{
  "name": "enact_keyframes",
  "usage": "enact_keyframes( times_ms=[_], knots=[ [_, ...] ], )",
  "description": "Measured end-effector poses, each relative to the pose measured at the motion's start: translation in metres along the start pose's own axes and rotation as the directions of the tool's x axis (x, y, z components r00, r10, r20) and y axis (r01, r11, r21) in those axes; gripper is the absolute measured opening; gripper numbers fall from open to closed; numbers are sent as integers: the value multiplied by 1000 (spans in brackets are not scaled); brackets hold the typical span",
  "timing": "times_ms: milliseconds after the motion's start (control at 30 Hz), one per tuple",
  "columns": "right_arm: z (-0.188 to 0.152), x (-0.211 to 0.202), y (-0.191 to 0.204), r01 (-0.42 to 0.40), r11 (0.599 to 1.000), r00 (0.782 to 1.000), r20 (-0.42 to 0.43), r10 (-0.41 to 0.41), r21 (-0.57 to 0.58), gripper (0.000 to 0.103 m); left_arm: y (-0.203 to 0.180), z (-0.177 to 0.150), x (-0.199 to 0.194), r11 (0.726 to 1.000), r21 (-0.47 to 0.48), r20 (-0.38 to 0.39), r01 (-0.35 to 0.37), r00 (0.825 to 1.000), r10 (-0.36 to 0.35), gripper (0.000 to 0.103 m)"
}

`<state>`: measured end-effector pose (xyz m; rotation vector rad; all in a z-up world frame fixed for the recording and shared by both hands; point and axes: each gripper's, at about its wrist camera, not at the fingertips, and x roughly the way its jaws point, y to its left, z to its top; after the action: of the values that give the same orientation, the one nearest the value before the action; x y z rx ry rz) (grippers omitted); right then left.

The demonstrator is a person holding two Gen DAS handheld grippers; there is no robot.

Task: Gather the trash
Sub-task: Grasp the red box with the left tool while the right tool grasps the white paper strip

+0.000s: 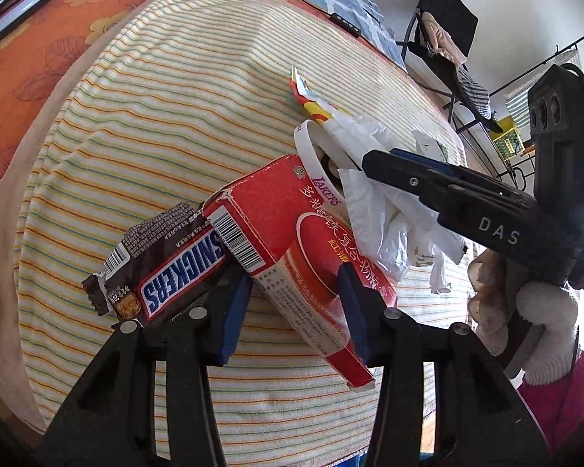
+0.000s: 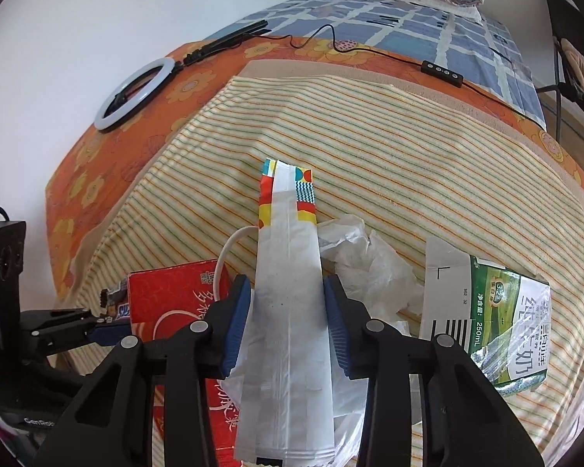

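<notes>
Left wrist view, left to right: Snickers wrapper (image 1: 167, 268) lies on the striped cloth (image 1: 175, 116), touching the red carton (image 1: 292, 241). Your left gripper (image 1: 296, 303) has its pads on either side of that carton, gripping it. Right of it, white plastic bag (image 1: 385, 218). Right wrist view: your right gripper (image 2: 286, 323) is closed on the white sachet (image 2: 288, 311); green milk carton (image 2: 502, 319) lies far right.

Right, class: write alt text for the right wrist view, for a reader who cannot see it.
The right gripper clamps a long white snack packet above a striped cloth. A red box lies left, crumpled plastic and a green milk carton right.
</notes>
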<state>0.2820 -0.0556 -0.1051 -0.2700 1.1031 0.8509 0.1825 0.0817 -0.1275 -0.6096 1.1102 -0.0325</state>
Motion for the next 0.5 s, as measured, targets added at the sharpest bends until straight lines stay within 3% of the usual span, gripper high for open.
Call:
enact_keyframes(
  times_ms=[33,233,500],
  knots=[
    [0,0,1,7,1000,1000,3,-7,-3,26,-2,1,-1,1000,7,10,-4,1000,4,44],
    [-1,0,0,-12,1000,1000,15,12,6,15,-22,5,-4,997,72,49,-22,999,18,42],
    [-3,-6,-2,-24,999,998,62,22,38,9,-27,7,8,999,53,40,-10,999,8,39]
  ],
)
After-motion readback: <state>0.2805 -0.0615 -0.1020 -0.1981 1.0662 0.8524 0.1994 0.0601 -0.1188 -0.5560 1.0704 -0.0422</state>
